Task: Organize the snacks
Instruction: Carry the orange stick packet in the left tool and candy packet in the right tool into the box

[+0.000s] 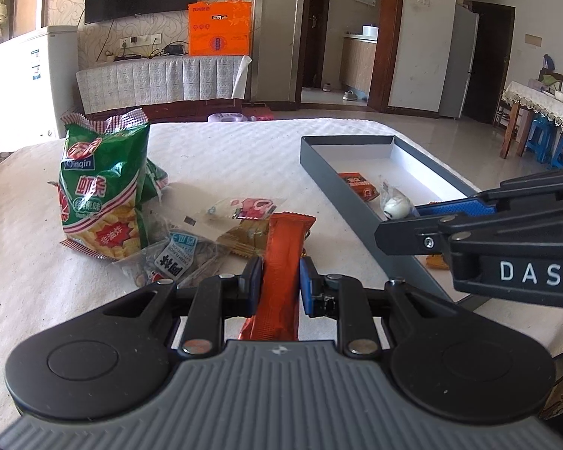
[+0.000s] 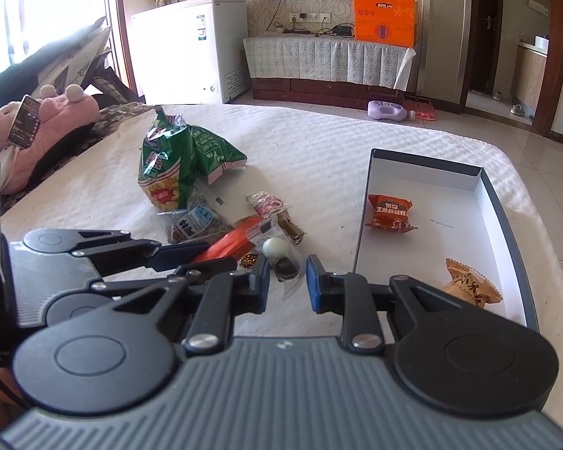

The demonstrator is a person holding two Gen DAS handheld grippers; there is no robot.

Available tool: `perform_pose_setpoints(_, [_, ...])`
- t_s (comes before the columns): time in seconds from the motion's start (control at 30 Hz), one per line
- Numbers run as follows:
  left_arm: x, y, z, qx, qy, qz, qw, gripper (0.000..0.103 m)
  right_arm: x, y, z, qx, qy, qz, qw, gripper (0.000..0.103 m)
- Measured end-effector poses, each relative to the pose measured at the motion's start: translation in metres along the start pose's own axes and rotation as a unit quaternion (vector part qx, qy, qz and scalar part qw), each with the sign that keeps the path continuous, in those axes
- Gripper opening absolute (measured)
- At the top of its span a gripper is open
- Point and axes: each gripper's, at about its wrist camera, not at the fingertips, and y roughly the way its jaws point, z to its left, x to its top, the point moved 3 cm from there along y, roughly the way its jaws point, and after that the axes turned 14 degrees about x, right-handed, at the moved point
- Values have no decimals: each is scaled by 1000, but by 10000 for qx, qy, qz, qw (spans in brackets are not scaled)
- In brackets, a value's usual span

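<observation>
My left gripper (image 1: pixel 279 273) is shut on a long orange-red snack packet (image 1: pixel 287 236) that stands up between its blue pads. From the right, my right gripper (image 1: pixel 416 212) reaches over the dark grey box (image 1: pixel 319 165), shut on a clear packet with a white ball (image 1: pixel 396 206) in it. In the right wrist view that clear packet (image 2: pixel 277 247) hangs between the pads of the right gripper (image 2: pixel 287 281). The left gripper (image 2: pixel 169 255) lies to its left with the orange-red packet (image 2: pixel 236 243). The box (image 2: pixel 506 217) holds an orange packet (image 2: pixel 390 212) and a brown packet (image 2: pixel 473 287).
Two green chip bags (image 1: pixel 101 183) stand at the left of the white-clothed table (image 1: pixel 225 150), with a pile of small snack packets (image 1: pixel 184 255) in front of them. A pink plush toy (image 2: pixel 56 120) and a phone (image 2: pixel 24 120) lie beyond the table's left edge.
</observation>
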Motion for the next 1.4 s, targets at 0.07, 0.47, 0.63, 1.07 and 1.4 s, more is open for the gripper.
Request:
perform_pose_setpoints(0.07, [1,0,-3,-13,7,2,10000,26,0,-2,-1,-4,6,-15,10000,24])
perform_pose_setpoints(0.47, [12,0,-21,-150,133,-112,9997,26,0,-11,-9,-83,83,-146,9998,24])
perform_pose_setpoints(0.63, [14,1,-29,-228,173,-122,9995,26,-1,-14,-14,-120,102,-170,9997,24])
perform_pose_setpoints(1.07, [26,3,-52,-478,272,-189,9983,26,1,-32,-36,-342,380,-473,9976,24])
perform_pose_setpoints(1.4, [40,9,-65,-658,370,-236,9969,26,2,-43,-52,-496,573,-676,9948,24])
